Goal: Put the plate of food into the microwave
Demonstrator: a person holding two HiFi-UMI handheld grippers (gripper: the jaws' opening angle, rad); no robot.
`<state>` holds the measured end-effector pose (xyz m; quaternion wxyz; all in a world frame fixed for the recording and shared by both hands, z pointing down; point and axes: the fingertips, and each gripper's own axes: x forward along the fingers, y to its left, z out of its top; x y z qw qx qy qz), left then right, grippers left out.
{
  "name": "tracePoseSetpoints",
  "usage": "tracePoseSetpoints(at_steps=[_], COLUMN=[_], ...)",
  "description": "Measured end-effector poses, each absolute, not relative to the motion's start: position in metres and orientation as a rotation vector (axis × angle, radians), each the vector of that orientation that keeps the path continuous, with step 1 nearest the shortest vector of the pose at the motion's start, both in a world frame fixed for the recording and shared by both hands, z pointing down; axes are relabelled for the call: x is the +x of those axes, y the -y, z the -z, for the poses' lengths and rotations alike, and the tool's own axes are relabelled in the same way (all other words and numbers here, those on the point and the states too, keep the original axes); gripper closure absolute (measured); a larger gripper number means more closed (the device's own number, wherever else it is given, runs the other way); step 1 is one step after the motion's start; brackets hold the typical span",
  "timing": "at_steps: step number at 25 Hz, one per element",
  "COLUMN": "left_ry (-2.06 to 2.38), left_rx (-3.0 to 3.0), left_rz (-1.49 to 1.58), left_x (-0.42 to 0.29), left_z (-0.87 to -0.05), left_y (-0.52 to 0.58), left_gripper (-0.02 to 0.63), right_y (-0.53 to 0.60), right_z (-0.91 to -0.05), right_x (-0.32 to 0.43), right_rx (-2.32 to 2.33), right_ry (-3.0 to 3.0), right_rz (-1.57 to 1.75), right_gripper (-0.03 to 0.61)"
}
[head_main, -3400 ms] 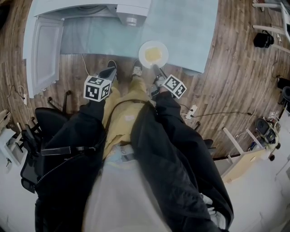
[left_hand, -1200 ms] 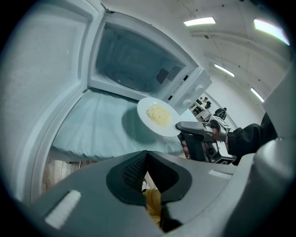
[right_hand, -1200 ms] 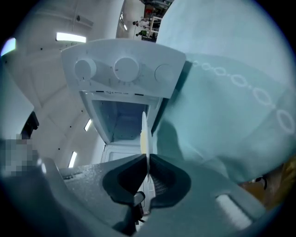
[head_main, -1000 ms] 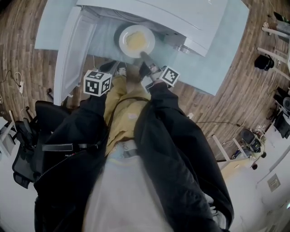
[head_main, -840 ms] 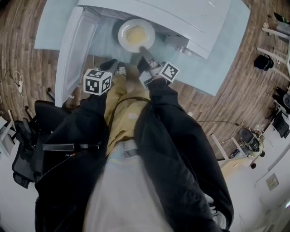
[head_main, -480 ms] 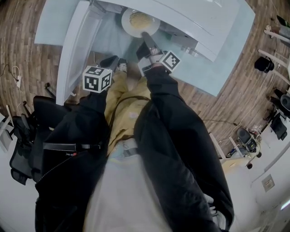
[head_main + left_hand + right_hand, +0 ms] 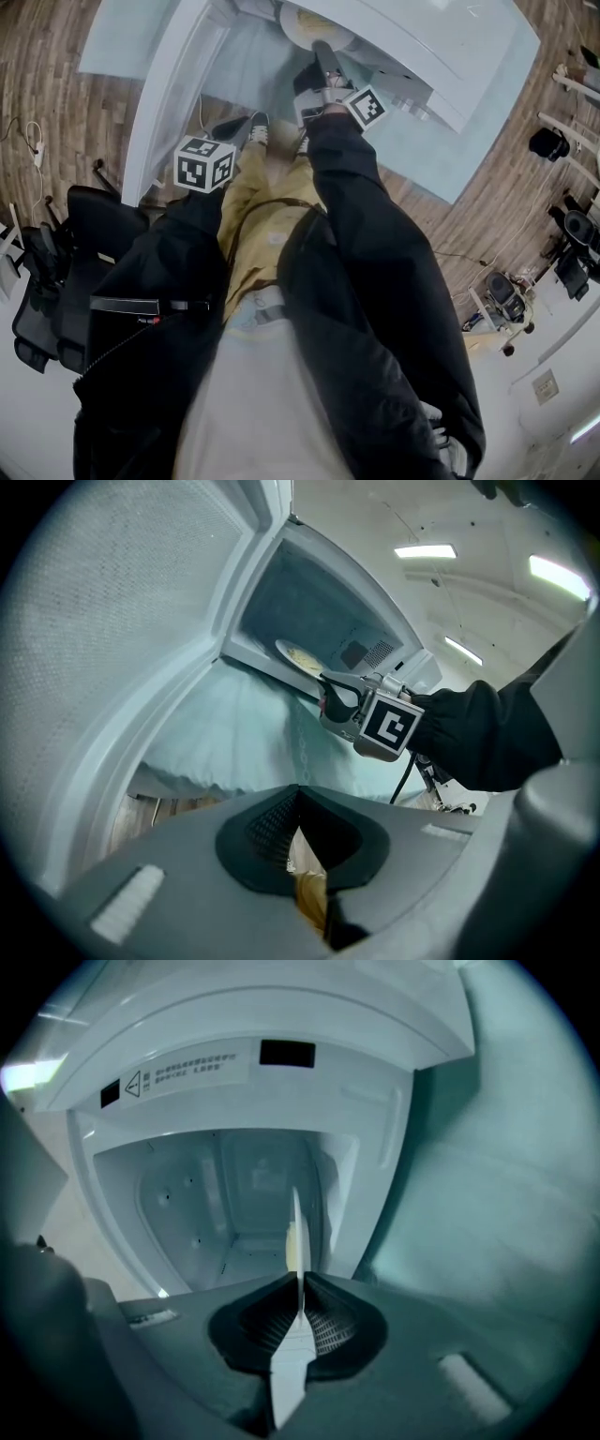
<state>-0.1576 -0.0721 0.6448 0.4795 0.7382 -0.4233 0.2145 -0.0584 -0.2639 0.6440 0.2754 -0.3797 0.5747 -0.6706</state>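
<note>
A white plate of yellow food (image 7: 314, 26) is half under the top of the white microwave (image 7: 422, 37), at the mouth of its open cavity. My right gripper (image 7: 323, 58) is shut on the plate's near rim. From the right gripper view the plate (image 7: 296, 1232) is edge-on between the pads, with the bare cavity (image 7: 225, 1194) straight ahead. The left gripper view has the plate (image 7: 300, 658) and right gripper (image 7: 330, 688) at the cavity opening. My left gripper (image 7: 234, 127) hangs lower, in front of the open door (image 7: 173, 84), shut (image 7: 298, 794) on nothing.
The microwave stands on a table with a pale blue-green cloth (image 7: 469, 141). Its door (image 7: 112, 649) swings out to the left. A black office chair (image 7: 66, 253) is on the wooden floor at the left, and cables and stands lie at the right.
The right gripper has carried the plate forward from in front of the microwave to its opening, so the top now covers part of the plate. The left gripper has shifted only slightly.
</note>
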Motion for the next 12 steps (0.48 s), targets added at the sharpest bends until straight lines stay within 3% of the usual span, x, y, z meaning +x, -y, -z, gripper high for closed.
tracePoseSetpoints(at_steps=[10, 12], left_ry=[1.031, 1.029], left_rx=[1.795, 1.8], left_rz=[-0.498, -0.497], left_x=[-0.16, -0.159], left_z=[-0.645, -0.644], left_y=[0.066, 0.067], left_gripper=[0.618, 0.618], right_y=[0.283, 0.278], right_z=[-0.659, -0.65], right_x=[-0.048, -0.054], right_rx=[-1.098, -1.078], right_ry=[-1.555, -1.533], right_rz=[1.779, 1.81], right_gripper=[0.566, 0.523])
